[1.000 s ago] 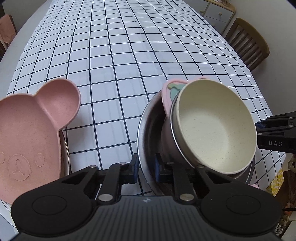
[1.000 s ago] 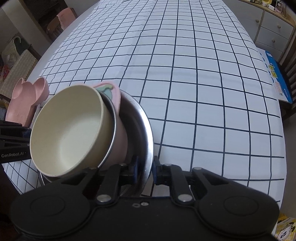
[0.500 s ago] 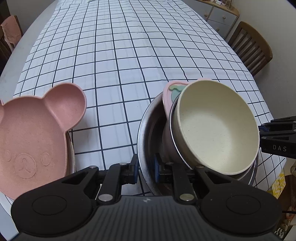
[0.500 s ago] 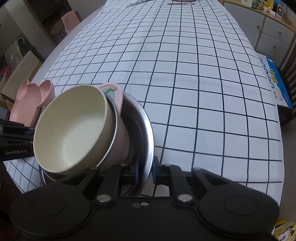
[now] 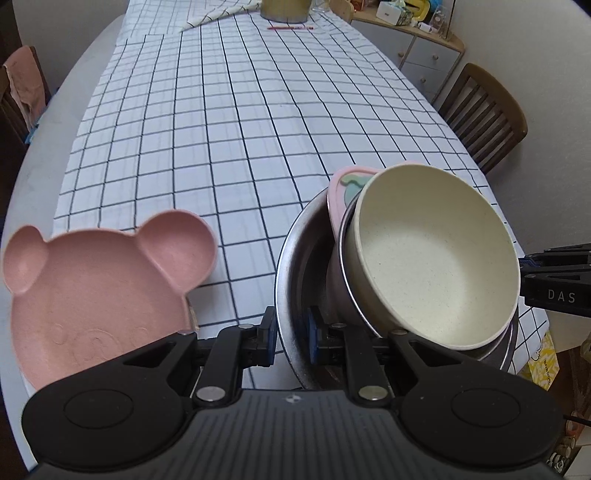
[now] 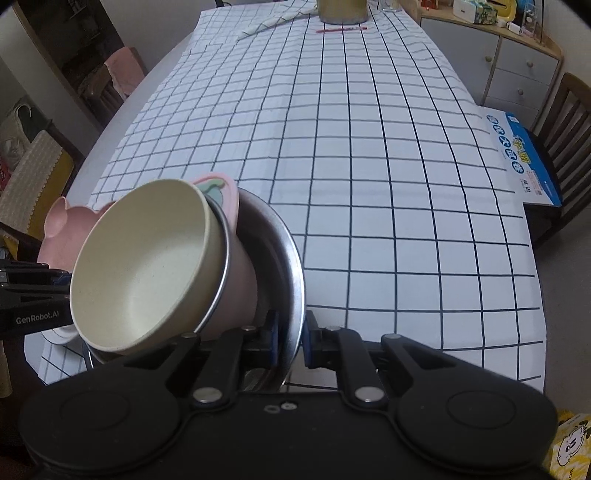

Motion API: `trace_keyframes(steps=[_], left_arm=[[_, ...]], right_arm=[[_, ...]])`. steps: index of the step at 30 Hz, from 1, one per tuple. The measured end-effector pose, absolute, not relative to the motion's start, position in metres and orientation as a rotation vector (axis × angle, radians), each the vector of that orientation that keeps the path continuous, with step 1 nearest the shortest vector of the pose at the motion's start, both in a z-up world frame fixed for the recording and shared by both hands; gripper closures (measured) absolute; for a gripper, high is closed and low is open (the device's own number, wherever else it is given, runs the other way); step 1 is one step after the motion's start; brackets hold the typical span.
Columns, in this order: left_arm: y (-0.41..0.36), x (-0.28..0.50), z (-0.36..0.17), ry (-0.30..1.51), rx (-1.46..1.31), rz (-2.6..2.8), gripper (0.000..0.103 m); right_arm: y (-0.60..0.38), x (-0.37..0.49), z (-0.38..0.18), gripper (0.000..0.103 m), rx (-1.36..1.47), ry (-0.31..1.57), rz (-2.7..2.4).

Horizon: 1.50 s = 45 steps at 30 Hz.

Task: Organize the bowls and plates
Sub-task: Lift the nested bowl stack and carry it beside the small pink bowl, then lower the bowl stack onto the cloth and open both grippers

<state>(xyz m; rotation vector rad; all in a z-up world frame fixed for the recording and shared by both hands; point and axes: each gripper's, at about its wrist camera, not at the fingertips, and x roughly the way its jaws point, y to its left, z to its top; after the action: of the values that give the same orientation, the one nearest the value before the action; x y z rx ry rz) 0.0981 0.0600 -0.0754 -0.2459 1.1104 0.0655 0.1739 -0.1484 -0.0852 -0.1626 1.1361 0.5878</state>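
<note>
A large steel bowl (image 5: pixel 295 266) holds a tilted stack: a cream bowl (image 5: pixel 436 258) nested in a steel-rimmed pink cup, with a small pink plate (image 5: pixel 343 184) behind. My left gripper (image 5: pixel 291 334) is shut on the steel bowl's near rim. My right gripper (image 6: pixel 290 338) is shut on the opposite rim of the steel bowl (image 6: pixel 280 251), with the cream bowl (image 6: pixel 147 266) to its left. Both hold the bowl above the table. A pink bear-shaped plate (image 5: pixel 96 291) lies at the left, also seen in the right wrist view (image 6: pixel 70 229).
A white checked tablecloth (image 5: pixel 229 122) covers the long table. A round tin (image 5: pixel 284 9) and a red pen (image 5: pixel 290 27) lie at the far end. Wooden chairs (image 5: pixel 484 114) stand at the right. A blue box (image 6: pixel 524 158) lies on a chair.
Both grippers have raised the steel bowl with its stack, and more of the far table shows. The bear plate now sits lower and further off in the left view.
</note>
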Motion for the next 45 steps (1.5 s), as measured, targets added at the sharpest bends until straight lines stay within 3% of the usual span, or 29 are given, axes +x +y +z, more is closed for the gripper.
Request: trace_keyframes(steps=[18,35,38,45], left_arm=[[0.179,0.052,-0.043,1.050,-0.207,0.090,0.088],[0.269,0.030,-0.067,1.070,-0.162,0.131,0.088],[0.269,0.030,-0.070,1.060,-0.157,0.092,0.103],[0.269,0.038,-0.076,1.070,-0.160,0.064,0.103]], right_arm=[[-0.038,0.131,-0.056,0.090,-0.132,1.079,0.583],[0.066,0.114,-0.085,0.090,-0.149,1.067,0.613],[0.074,0.111,-0.092,0.091,-0.162,1.061,0.622],[0.085,0.118,-0.103,0.093,-0.174,1.077,0.563]])
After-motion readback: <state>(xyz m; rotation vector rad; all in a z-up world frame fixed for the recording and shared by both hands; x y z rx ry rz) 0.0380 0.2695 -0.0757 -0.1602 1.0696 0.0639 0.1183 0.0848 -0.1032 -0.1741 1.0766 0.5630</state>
